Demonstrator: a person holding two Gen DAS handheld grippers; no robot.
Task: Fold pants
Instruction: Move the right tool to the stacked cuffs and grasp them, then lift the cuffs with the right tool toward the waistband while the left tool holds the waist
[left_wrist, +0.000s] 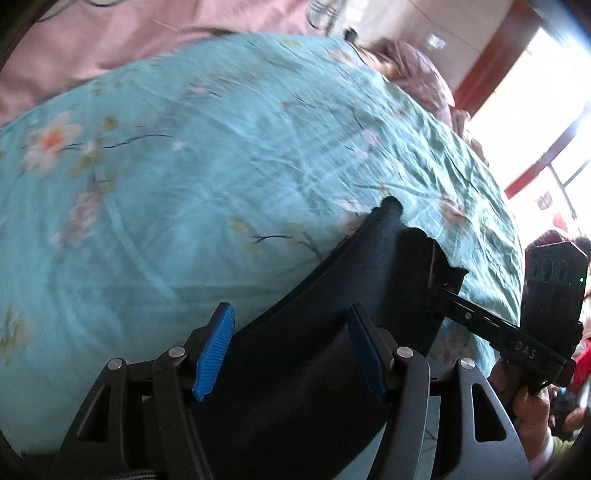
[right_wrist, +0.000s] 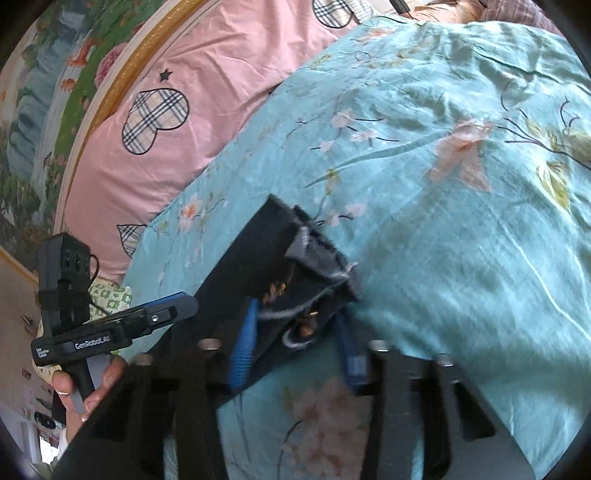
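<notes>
The dark navy pants (left_wrist: 325, 332) are lifted above a teal floral bedspread (left_wrist: 184, 184). In the left wrist view my left gripper (left_wrist: 291, 354) stands with blue pads wide apart, the pants fabric lying between them. My right gripper (left_wrist: 443, 284) shows at the right, clamped on the pants' edge. In the right wrist view my right gripper (right_wrist: 295, 339) has the frayed waistband end of the pants (right_wrist: 295, 266) between its blue pads; whether they pinch it is unclear. The left gripper (right_wrist: 162, 314) shows at the left beside the fabric.
A pink quilt with plaid hearts (right_wrist: 177, 110) lies along the far side of the bed. A floral wall picture (right_wrist: 44, 110) stands behind it. A bright window with red frames (left_wrist: 535, 129) is at the right. More bedding (left_wrist: 417, 70) is piled at the far corner.
</notes>
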